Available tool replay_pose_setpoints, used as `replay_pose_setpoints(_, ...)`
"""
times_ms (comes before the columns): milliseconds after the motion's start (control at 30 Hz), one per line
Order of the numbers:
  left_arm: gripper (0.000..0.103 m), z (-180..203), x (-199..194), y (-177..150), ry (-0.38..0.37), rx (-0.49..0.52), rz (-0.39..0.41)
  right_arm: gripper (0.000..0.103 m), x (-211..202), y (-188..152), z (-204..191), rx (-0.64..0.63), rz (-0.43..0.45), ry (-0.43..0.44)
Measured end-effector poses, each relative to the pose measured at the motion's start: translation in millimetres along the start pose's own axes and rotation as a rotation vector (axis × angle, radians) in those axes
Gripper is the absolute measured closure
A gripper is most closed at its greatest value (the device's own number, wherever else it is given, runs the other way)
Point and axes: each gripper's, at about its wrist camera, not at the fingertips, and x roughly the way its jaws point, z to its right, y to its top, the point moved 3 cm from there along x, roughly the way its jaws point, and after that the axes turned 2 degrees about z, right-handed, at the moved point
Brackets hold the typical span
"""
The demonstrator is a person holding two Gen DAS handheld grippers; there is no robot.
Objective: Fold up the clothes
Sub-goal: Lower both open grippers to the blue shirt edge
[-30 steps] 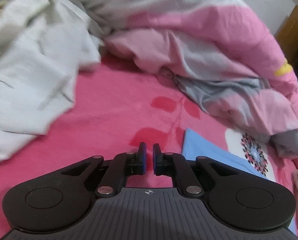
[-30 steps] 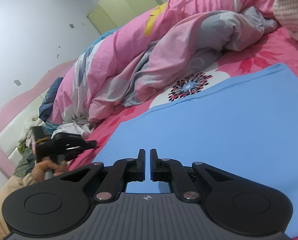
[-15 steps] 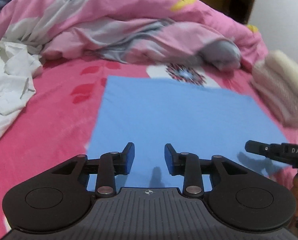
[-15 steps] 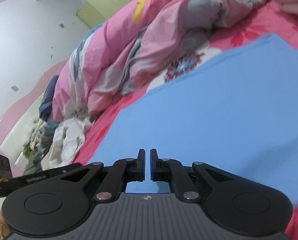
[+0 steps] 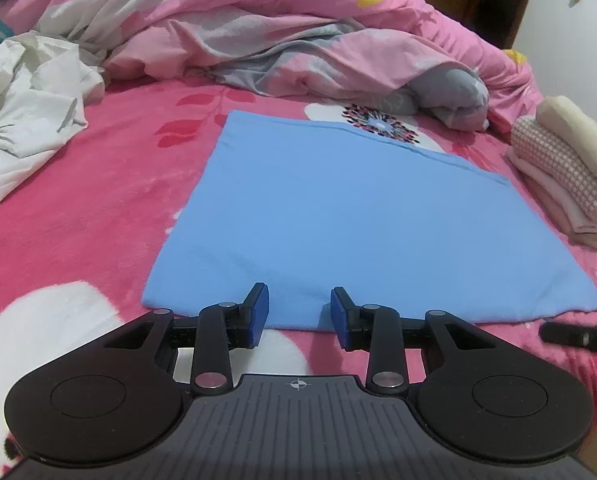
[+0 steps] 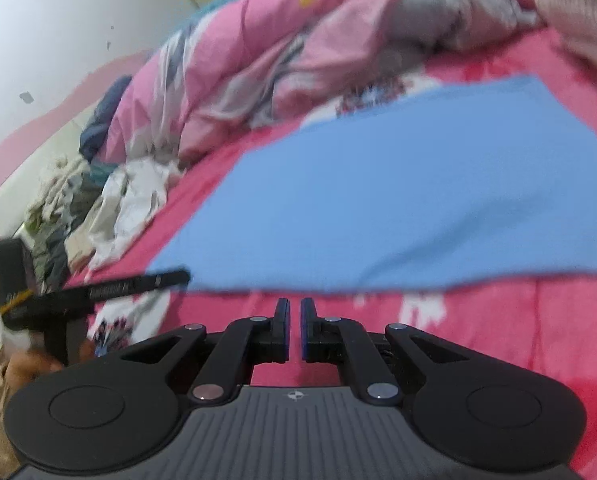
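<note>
Lining up on the near hem. Left wrist view: flat sky-blue rectangular cloth [image 5: 362, 220] lies spread on the pink floral bed sheet [image 5: 78, 216], with a crumpled white garment [image 5: 26, 120] far left and a folded stack of checked and cream clothes [image 5: 570, 176] far right. Left gripper [image 5: 298, 312] tilts down, fingers released and empty, having just opened, straddling the hem. Next likely needs a drop and pinch on that edge.

Right wrist view, blurred: right gripper [image 6: 294, 328] pitched down, fingers clenched on nothing, just short of the hem; must open first.
</note>
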Motion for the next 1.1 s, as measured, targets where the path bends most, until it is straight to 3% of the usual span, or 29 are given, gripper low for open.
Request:
replay_pose_setpoints(200, 0.066, 5, -6, 5, 0.020, 0.019, 0.026, 0.098, -4, 17, 24, 0.030, 0.059, -0.108)
replay_pose_setpoints(333, 0.064, 9, 0, 4, 0.011, 0.037, 0.019, 0.099, -7, 11, 52, 0.012, 0.013, -0.244)
replay_pose_setpoints(500, 0.063, 7, 6, -1, 0.010, 0.034, -0.003, 0.099, -32, 4, 60, -0.009, -0.020, -0.304)
replay_pose_setpoints(633, 0.063, 6, 6, -2, 0.004, 0.032, -0.004, 0.098, -46, 17, 50, -0.038, 0.032, -0.311)
replay_pose_setpoints(733, 0.062, 7, 6, -2, 0.006, 0.035, -0.005, 0.098, -40, 33, 47, -0.070, 0.079, -0.328)
replay_pose_setpoints(833, 0.060, 7, 7, -2, 0.006, 0.036, -0.010, 0.098, -25, 37, 59, -0.056, 0.072, -0.354)
replay_pose_setpoints(933, 0.053, 9, 8, -2, 0.003, 0.046, -0.015, 0.098, -23, 24, 77, -0.036, 0.028, -0.407)
replay_pose_setpoints(1100, 0.041, 15, 10, -1, 0.006, 0.056, -0.030, 0.097, -55, 9, 87, 0.035, 0.023, -0.420)
